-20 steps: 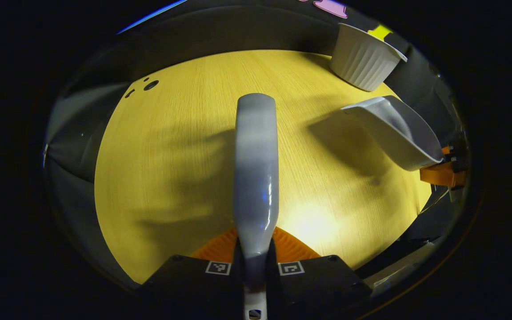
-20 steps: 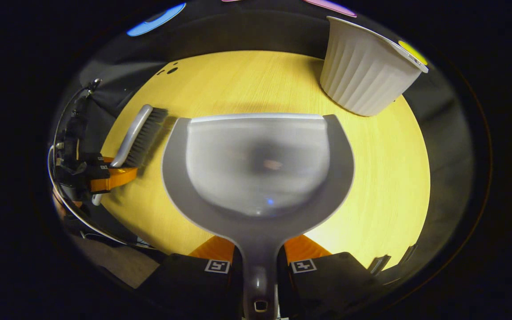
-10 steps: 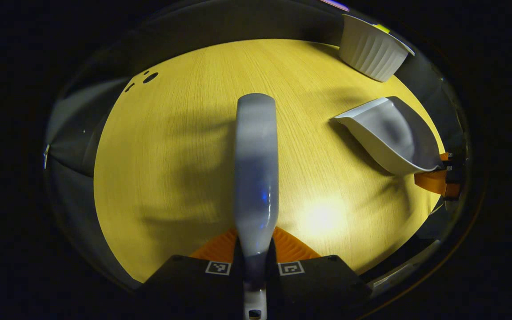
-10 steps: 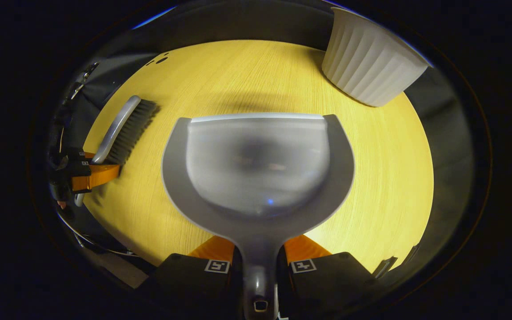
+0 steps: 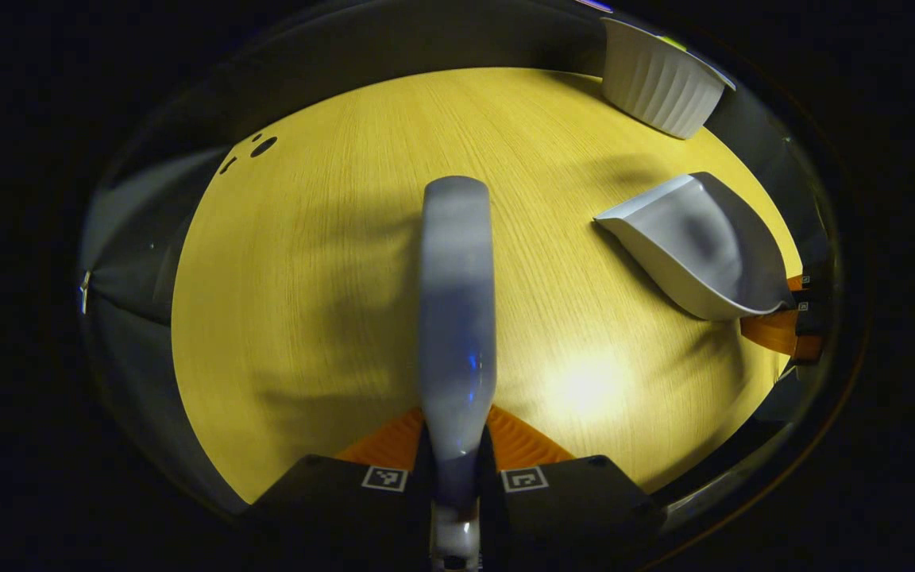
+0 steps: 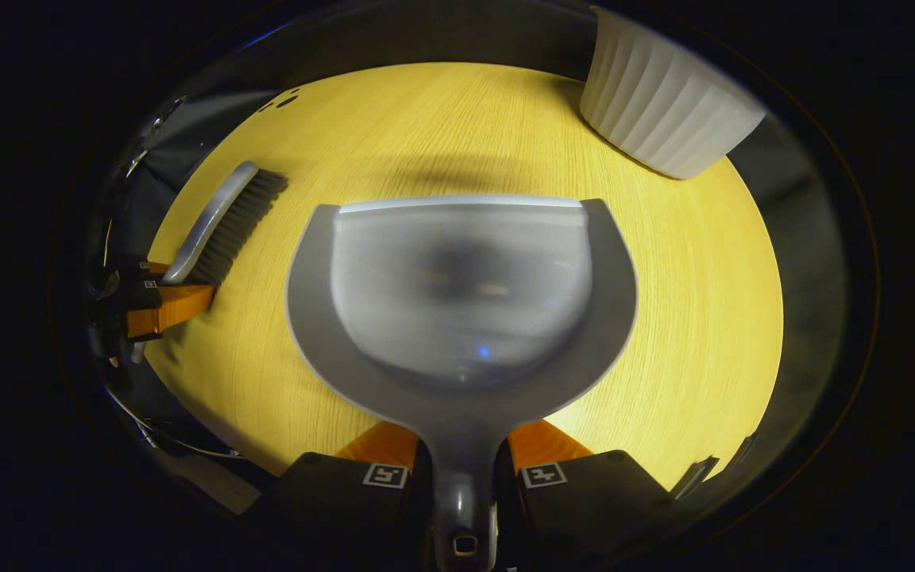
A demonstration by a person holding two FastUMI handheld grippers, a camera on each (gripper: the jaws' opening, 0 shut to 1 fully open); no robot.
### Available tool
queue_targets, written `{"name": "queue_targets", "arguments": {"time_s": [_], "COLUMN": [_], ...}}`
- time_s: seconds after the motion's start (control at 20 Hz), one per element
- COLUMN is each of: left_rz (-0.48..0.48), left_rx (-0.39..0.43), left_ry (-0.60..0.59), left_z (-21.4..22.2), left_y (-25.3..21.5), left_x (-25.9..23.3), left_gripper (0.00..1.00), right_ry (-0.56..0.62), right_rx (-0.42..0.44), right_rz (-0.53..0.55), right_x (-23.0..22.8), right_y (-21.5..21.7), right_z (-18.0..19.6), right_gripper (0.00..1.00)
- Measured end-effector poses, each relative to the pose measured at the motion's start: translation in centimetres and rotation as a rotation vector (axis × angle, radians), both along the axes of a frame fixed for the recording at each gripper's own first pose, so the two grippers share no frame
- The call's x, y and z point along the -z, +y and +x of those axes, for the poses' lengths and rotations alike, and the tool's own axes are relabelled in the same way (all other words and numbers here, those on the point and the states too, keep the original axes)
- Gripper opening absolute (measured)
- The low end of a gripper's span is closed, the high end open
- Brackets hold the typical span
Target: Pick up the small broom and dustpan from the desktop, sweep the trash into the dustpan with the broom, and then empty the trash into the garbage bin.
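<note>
The left gripper (image 5: pixel 455 469) has its fingers clenched on the broom (image 5: pixel 457 302), the right gripper (image 6: pixel 464 473) grasps the dustpan (image 6: pixel 461 294) handle, above the tabletop (image 6: pixel 696 278), near the white bin (image 6: pixel 664 111).

Place: my recording booth | signs: black cloth wall (image 5: pixel 426 40) at 12 o'clock | yellow wooden desk (image 5: pixel 330 262) under my grippers

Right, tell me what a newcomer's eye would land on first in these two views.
In the right gripper view, the grey dustpan dominates the centre, its handle clamped in the right gripper above the yellow desktop. In the left gripper view, the broom runs straight up the middle from the left gripper. The white ribbed garbage bin stands at the far right edge of the desktop.
</note>
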State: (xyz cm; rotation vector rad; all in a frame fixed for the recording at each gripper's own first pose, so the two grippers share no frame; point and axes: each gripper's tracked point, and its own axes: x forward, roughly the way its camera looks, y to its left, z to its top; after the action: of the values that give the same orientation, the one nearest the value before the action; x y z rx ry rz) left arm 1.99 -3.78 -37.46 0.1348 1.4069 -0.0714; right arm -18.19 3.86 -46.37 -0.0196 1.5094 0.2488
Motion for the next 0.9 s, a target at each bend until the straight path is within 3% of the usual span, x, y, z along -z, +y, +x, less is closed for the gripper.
{"name": "queue_targets", "arguments": {"time_s": [0.1, 0.25, 0.3, 0.35, 0.6, 0.75, 0.9], "left_rz": [-0.006, -0.020, -0.019, -0.020, -0.019, -0.026, -0.040], "left_rx": [0.002, 0.004, 0.001, -0.002, -0.017, -0.017, -0.020], "left_ry": [0.004, -0.006, -0.008, -0.013, -0.071, -0.117, -0.205], "left_z": [0.2, 0.2, 0.2, 0.1, 0.5, 0.7, 1.6], "left_y": [-0.2, -0.5, -0.5, -0.5, 0.1, 0.1, -0.2], "left_x": [-0.2, -0.3, -0.5, -0.7, -3.1, -5.2, -8.2], "left_gripper": [0.31, 0.32, 0.32, 0.33, 0.40, 0.51, 0.51], "right_ry": [0.021, 0.021, 0.022, 0.021, -0.034, -0.087, -0.179], "right_rx": [0.008, 0.014, 0.019, 0.027, 0.048, 0.051, 0.070], "right_rz": [0.018, 0.029, 0.030, 0.034, 0.063, 0.084, 0.115], "right_x": [0.0, -0.6, -1.0, -1.4, -4.5, -7.5, -11.1], "right_y": [0.4, 0.4, 0.3, 0.3, -0.1, -0.4, -0.4], "right_z": [-0.2, -0.2, -0.2, -0.2, 0.4, 0.8, 2.0], "right_gripper": [0.31, 0.40, 0.32, 0.41, 0.46, 0.46, 0.46]}}
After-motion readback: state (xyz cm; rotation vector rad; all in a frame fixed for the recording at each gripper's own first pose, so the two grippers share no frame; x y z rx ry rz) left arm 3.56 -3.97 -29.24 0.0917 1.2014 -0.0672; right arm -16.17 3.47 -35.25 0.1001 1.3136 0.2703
